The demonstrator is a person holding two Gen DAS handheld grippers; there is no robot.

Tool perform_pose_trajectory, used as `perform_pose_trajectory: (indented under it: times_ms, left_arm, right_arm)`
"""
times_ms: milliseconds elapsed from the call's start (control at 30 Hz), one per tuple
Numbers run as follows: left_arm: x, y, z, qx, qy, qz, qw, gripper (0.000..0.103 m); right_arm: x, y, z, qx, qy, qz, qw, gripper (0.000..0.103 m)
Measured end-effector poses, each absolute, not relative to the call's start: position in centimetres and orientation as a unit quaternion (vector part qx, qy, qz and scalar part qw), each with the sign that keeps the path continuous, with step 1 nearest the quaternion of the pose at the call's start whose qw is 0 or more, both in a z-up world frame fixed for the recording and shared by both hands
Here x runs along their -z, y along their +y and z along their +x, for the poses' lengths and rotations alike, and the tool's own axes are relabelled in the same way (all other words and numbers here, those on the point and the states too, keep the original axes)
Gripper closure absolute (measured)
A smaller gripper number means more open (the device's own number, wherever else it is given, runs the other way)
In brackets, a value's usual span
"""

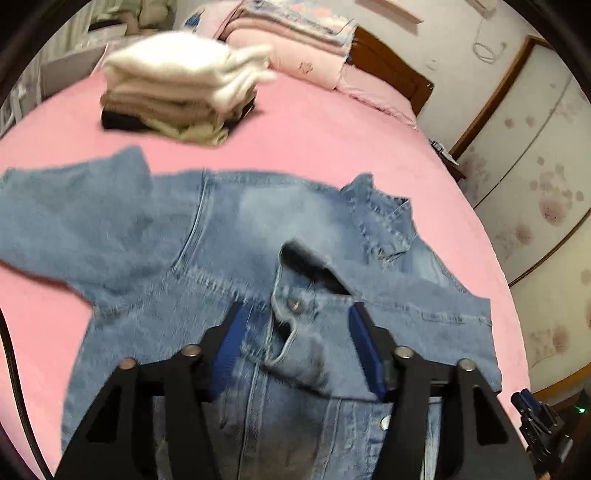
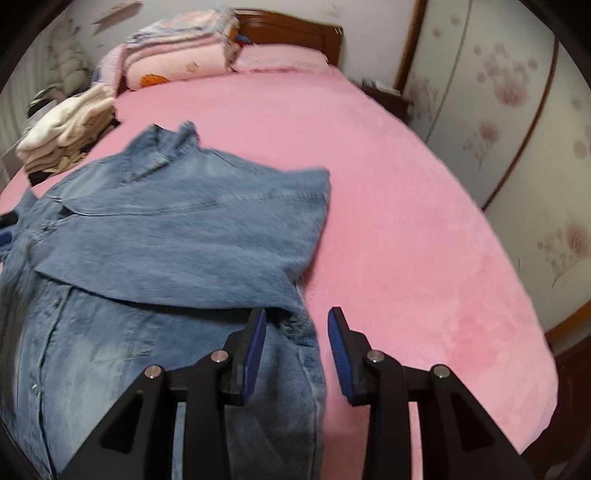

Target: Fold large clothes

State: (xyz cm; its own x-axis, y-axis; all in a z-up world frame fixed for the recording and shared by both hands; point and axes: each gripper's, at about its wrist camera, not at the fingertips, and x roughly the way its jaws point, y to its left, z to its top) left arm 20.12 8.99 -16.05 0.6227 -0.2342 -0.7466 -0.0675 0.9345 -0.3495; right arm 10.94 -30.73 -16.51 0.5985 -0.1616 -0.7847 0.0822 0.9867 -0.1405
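Observation:
A light blue denim jacket (image 1: 229, 240) lies front up on the pink bed (image 1: 332, 140). One sleeve (image 1: 74, 218) is spread out to the left, and the collar (image 1: 380, 218) is at the far right. My left gripper (image 1: 295, 310) hovers open over the buttoned front, its blue pads (image 1: 232, 339) apart and gripping nothing. In the right wrist view the other sleeve (image 2: 207, 229) is folded across the jacket (image 2: 110, 350). My right gripper (image 2: 297, 314) stands open above the jacket's right edge, with nothing held. It also shows in the left wrist view's lower right corner (image 1: 539, 417).
A stack of folded pale clothes (image 1: 177, 88) (image 2: 66, 136) sits on the far left of the bed. Pink quilts and pillows (image 2: 177, 55) lie against the wooden headboard (image 2: 295, 29). A flowered wardrobe (image 2: 498, 110) stands to the right. Bare pink sheet (image 2: 406, 221) extends right of the jacket.

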Motion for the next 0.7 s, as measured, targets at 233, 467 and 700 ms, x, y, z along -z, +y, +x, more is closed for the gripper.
perform_pose_trajectory:
  times_ms: [233, 467, 700]
  left_arm:
    - [15.8, 3.2, 24.4, 0.069, 0.421, -0.124, 0.896, 0.059]
    - [21.1, 0.4, 28.4, 0.037, 0.468, -0.084, 0.879, 0.060]
    - [24.3, 0.5, 28.1, 0.042, 0.490, -0.051, 0.869, 0.065]
  right_arm:
    - [15.2, -27.3, 14.2, 0.053, 0.424, -0.055, 0.903, 0.069]
    - [18.0, -26.9, 19.9, 0.049, 0.452, -0.017, 0.891, 0.070]
    - [22.9, -30.3, 21.8, 0.088, 0.507, 0.001, 0.857, 0.073]
